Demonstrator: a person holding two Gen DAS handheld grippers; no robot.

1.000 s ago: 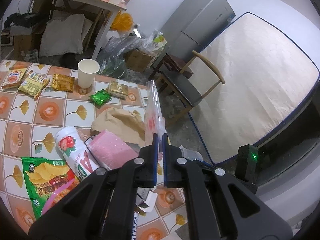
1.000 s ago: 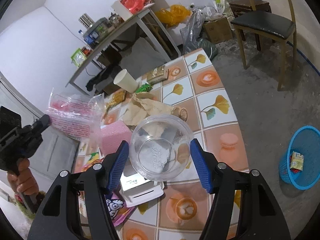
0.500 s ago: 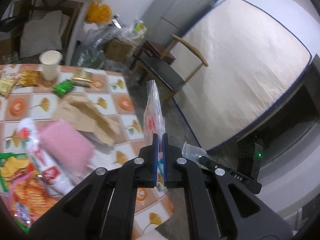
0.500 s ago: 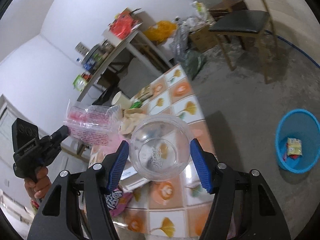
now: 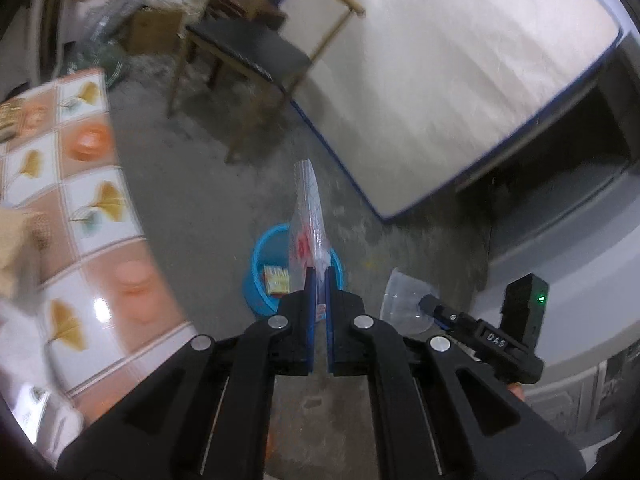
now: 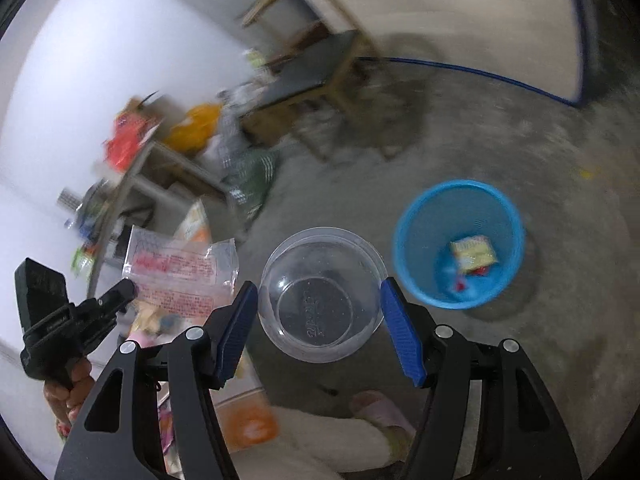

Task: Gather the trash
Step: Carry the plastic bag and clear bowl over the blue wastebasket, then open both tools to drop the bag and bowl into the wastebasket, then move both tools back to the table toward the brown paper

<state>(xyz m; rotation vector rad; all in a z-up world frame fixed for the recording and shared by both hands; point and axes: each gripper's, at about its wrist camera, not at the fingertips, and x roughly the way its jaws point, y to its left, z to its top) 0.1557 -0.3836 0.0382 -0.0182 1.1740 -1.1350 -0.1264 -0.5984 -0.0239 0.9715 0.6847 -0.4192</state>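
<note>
My left gripper [image 5: 318, 280] is shut on a clear plastic wrapper with red print [image 5: 308, 216], seen edge-on above the blue trash basket [image 5: 260, 276] on the floor. The wrapper also shows flat in the right wrist view [image 6: 180, 276], with the left gripper [image 6: 124, 292] at lower left. My right gripper [image 6: 320, 304] is shut on a clear plastic bowl [image 6: 320, 296], held in the air left of the blue basket [image 6: 416, 240]. A yellow packet [image 6: 474, 254] lies inside the basket. The bowl and right gripper also show in the left wrist view [image 5: 404, 304].
The tiled table [image 5: 92, 208] with ginkgo patterns lies to the left. A wooden chair [image 5: 248, 48] stands beyond on the concrete floor. A mattress [image 5: 440, 80] leans against the wall at right. A cluttered side table [image 6: 132, 168] and bags stand further back.
Both grippers have swung away from the table toward the floor, carrying the wrapper and bowl. The blue basket now lies under the wrapper and close to the bowl.
</note>
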